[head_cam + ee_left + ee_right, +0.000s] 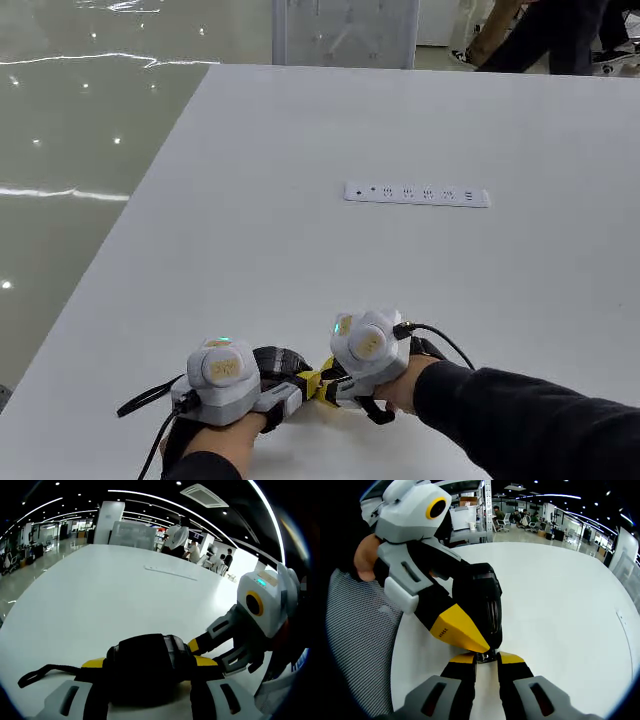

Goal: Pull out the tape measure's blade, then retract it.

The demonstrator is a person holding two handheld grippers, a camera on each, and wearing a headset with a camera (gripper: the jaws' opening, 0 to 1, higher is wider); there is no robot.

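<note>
My left gripper [281,394] clamps the tape measure [145,662] at the table's [400,280] six o'clock; my right gripper [487,659] pinches its blade hook [485,655], jaws nearly together.

Nothing written can be read. The power strip [417,194], right of centre in the head view, carries dark marks too small to make out; the tape measure [150,665] shows no legible label.

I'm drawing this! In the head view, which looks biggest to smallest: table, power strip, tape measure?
Largest: table, by far.
Then power strip and tape measure: about alike; the tape is nearer and partly hidden, so no ranking.
</note>
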